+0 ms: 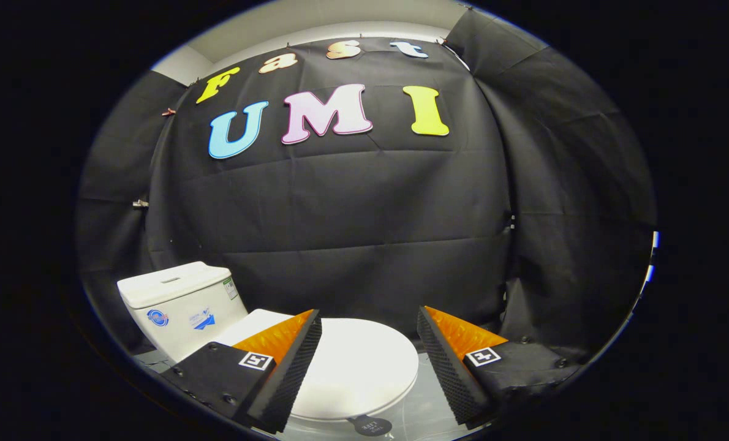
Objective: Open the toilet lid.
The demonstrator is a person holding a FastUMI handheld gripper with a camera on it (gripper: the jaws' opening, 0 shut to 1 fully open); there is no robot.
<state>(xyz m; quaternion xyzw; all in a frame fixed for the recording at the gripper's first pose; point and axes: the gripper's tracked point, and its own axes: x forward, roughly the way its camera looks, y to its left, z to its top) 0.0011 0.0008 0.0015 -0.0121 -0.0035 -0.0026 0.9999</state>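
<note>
A small white toilet stands just below and ahead of me. Its lid (355, 364) lies flat and closed over the bowl, between my two fingers. The white tank (181, 300) rises behind the left finger. A small dark round tab (370, 425) sticks out from under the lid's front rim, close to the camera. My gripper (369, 318) hangs above the lid with its fingers spread wide apart and nothing between them. The left finger covers the lid's left side.
Black cloth walls close the booth behind the toilet and on both sides. The toilet rests on a pale glossy floor (429, 404), seen beside the lid's right rim.
</note>
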